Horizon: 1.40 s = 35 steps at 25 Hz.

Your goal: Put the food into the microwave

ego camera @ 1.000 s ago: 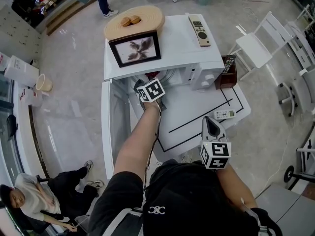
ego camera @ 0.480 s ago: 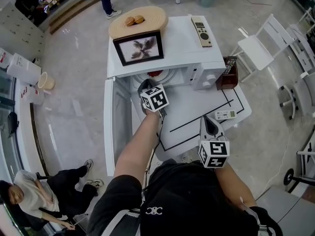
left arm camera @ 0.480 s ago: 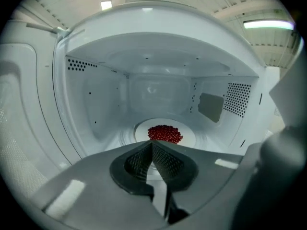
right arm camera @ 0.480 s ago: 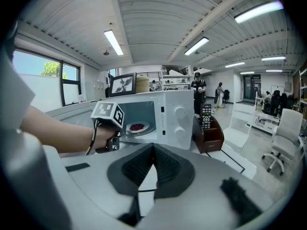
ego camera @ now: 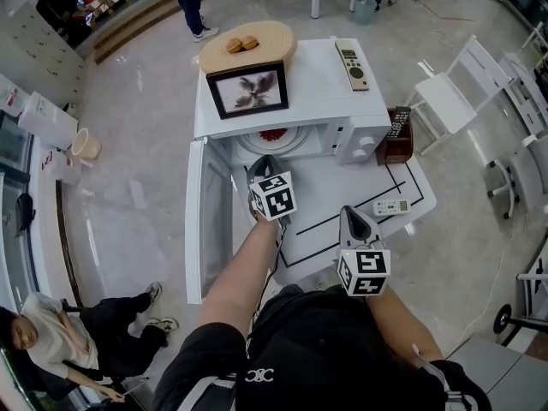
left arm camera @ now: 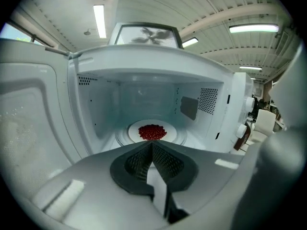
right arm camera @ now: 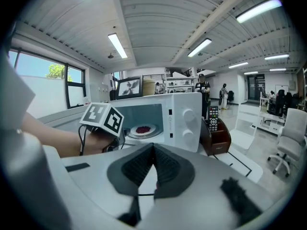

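Both left tongs (left arm camera: 152, 145) and right tongs (right arm camera: 153, 148) are closed and empty; red food (left arm camera: 152, 132) sits inside the microwave (ego camera: 317, 92). Slamming its open door (ego camera: 210, 221) could topple the frame (ego camera: 248, 91) above.

lt: bright, even | src: ceiling tubes (right arm camera: 120, 44) | fisheye edges, dk corners

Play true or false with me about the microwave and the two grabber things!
The microwave door is open. True.
The red food sits on a plate inside the microwave. True.
The left gripper holds the plate. False: its jaws are shut on nothing, and the plate sits beyond them.
The picture frame lies on the floor. False: it stands on top of the microwave.
The right gripper is wide open. False: it is shut and empty.
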Each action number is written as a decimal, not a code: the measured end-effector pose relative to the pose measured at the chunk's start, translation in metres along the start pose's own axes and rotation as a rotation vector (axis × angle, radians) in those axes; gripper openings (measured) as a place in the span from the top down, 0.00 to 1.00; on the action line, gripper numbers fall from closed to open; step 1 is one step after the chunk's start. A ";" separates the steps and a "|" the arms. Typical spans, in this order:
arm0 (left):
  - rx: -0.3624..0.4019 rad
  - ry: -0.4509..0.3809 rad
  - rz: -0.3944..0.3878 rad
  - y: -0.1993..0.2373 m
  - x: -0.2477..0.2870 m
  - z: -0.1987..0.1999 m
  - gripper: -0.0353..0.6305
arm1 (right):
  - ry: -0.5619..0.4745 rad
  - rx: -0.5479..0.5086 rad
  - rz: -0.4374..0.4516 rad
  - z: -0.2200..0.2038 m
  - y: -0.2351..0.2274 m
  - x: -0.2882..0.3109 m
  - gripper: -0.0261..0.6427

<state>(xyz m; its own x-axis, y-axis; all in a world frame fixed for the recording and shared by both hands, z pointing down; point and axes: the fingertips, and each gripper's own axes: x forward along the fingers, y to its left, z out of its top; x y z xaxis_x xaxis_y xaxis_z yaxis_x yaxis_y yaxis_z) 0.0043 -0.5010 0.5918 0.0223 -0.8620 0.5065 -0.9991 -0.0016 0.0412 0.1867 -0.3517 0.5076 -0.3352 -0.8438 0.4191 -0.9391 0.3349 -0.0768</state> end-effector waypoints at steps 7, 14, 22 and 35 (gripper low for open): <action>-0.006 -0.015 -0.063 -0.015 -0.047 -0.001 0.94 | -0.044 0.017 0.020 0.014 0.008 0.005 0.95; -0.009 -0.034 -0.099 -0.018 -0.097 0.004 0.94 | -0.097 0.031 0.047 0.026 0.022 0.010 0.95; 0.039 -0.055 -0.149 -0.029 -0.138 0.004 0.94 | -0.088 0.040 0.068 0.027 0.031 0.016 0.96; 0.016 -0.061 -0.172 -0.032 -0.165 -0.010 0.94 | -0.088 -0.028 0.085 0.025 0.042 0.016 0.96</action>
<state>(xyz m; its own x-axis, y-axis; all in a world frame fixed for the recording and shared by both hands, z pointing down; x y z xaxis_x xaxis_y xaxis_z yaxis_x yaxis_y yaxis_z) 0.0326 -0.3538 0.5152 0.1912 -0.8773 0.4401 -0.9812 -0.1593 0.1088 0.1397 -0.3619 0.4887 -0.4202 -0.8449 0.3310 -0.9049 0.4175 -0.0831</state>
